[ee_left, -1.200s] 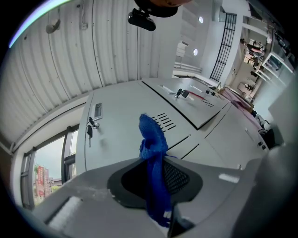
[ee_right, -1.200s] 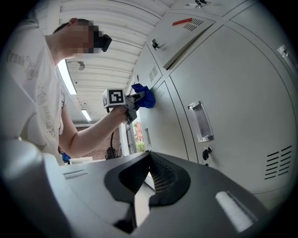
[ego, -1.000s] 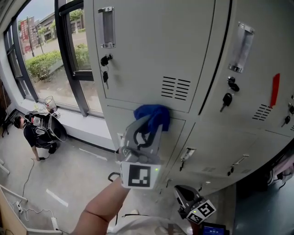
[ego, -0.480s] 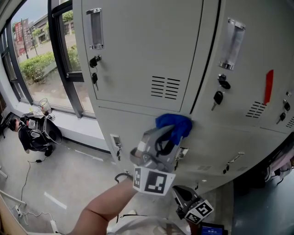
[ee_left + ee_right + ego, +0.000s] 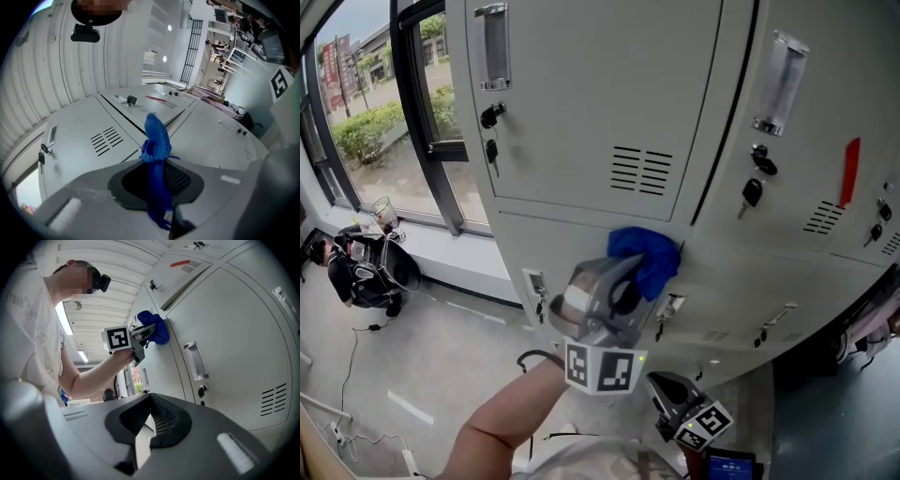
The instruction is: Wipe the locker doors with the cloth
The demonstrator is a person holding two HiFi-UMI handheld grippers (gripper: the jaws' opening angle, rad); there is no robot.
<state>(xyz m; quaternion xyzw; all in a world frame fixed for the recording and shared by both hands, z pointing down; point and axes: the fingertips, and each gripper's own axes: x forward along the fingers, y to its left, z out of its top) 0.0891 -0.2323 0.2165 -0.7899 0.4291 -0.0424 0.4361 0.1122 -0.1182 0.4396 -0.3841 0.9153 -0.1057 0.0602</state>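
Grey metal lockers (image 5: 581,94) fill most of the head view, two upper doors over two lower ones, with a dark vertical gap between the columns. At the left a tall dark-framed window (image 5: 366,112) looks out on greenery, and below it lies a pale floor (image 5: 422,356) with a black bag (image 5: 366,272) by the wall. A bare forearm (image 5: 506,422) reaches up from the bottom edge, carrying the left gripper (image 5: 623,281). Its jaws are clamped on a blue cloth (image 5: 645,255), which is bunched into a wad and pressed against the locker front right where the upper doors meet the lower ones, beside that vertical gap. In the left gripper view the cloth (image 5: 157,136) trails down between the closed jaws. The right gripper (image 5: 667,392) hangs low, well apart from the doors; in its own view the jaws are drawn together with only a thin slit between and hold nothing. Each upper door has a recessed handle (image 5: 492,47), a key (image 5: 492,150) hanging in its lock and vent slots (image 5: 640,171); a red strip (image 5: 849,172) marks the right one.
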